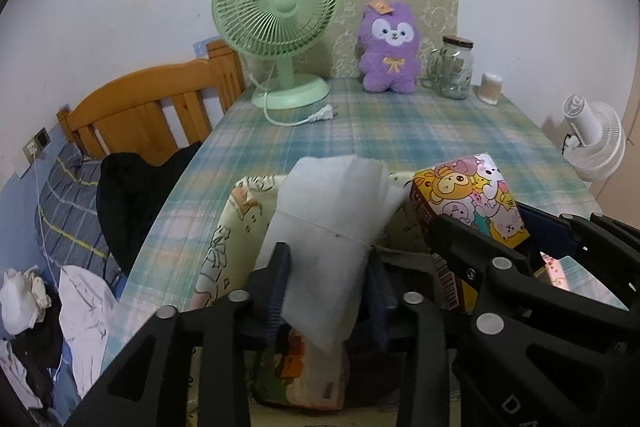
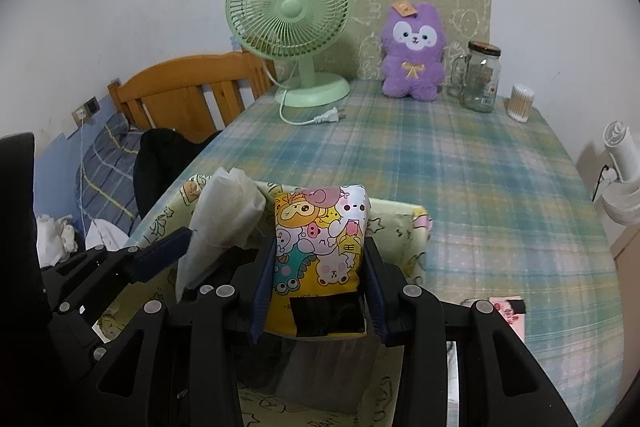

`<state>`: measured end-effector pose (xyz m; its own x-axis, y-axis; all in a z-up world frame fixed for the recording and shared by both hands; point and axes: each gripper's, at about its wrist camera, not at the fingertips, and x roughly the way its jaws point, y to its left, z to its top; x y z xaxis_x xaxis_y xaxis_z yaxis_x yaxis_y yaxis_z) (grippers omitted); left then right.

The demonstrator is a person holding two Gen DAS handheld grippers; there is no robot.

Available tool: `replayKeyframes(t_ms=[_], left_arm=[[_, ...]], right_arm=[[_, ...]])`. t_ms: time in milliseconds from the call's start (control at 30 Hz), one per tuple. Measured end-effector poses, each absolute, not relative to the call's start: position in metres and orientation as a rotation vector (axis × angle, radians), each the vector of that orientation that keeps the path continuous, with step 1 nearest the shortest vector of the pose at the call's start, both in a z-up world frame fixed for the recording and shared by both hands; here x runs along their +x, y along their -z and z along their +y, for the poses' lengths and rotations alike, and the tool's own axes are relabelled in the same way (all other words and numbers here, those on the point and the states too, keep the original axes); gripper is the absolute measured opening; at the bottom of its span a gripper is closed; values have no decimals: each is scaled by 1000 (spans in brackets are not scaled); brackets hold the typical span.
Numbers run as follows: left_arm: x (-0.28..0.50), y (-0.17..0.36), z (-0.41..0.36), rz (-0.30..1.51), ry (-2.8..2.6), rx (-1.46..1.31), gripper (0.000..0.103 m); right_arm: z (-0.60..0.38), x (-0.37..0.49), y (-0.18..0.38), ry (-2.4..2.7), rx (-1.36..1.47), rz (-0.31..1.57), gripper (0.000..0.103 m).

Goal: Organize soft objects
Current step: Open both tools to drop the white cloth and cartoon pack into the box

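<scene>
Both grippers pitched down over the near edge of the plaid-covered table (image 2: 460, 167), side by side above a pale yellow cartoon-print fabric bin (image 2: 404, 223). No hand or sleeve visible, only black linkages. Left gripper (image 1: 326, 287): jaws partly spread, white foam sheet (image 1: 332, 211) standing between the blue pads; the left pad looks against the sheet, on the right side I can't tell whether there's contact. Sheet's lower end drops into the bin over a printed soft pack (image 1: 296, 375), mostly hidden by the gripper body. Right gripper (image 2: 318, 291): pads pinching a cartoon-animal tissue pack (image 2: 320, 239) from both sides, pack upright over the bin; its bottom is covered by a black patch, and the bin interior below is dark and unreadable. Far end of table, well apart: green desk fan (image 2: 290, 23), purple plush (image 2: 414, 53) against a beige board, glass jar (image 2: 478, 77), cotton swab holder (image 2: 520, 103). White fan (image 2: 620, 175) cut off at the right edge.
</scene>
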<state>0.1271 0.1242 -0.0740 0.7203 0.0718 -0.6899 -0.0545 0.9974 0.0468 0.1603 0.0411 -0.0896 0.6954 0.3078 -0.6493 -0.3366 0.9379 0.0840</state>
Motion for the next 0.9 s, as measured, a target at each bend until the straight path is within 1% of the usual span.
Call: replayKeyframes(t_ms=[33,67,100,167,233,300,400,500,567,600,667,733,800,900], left_arm=[[127,75,126,768,-70,19,43],[127,76,127,773,-70,15,47],[127,77,128,776,-71,10,55],[125,78,129,778,-76,0,62],[124,80,131,781,-71,-4,64],[122,80,131,780,-71,-7,69],[119,79,133,780,-71,-16,72],[116,78,134,781,-77,-16,73],[112,77,136,779,-85,-9,75],[111,78,136,779,-84,-9,78],[110,78,137,784,-69,-19,80],[107,76,137,781,-51,-27,82],[104,75,135,772,-44,-25,86],[102,72,133,763,-39,-24,88]], right_arm=[[42,161,91,-364,-43,720,44],[43,161,92,-368,-46,722,44],[45,162,93,-373,-49,726,44],[47,163,94,-379,-53,729,44],[48,163,95,-383,-58,734,44],[49,163,96,-390,-57,739,44],[52,163,97,-401,-61,740,44],[54,161,97,-415,-64,737,45],[55,160,97,-423,-67,734,47],[56,159,96,-427,-70,732,50],[57,158,97,-439,-65,740,57],[56,158,97,-445,-52,749,71],[54,156,96,-446,-40,750,75],[52,152,94,-430,-42,743,79]])
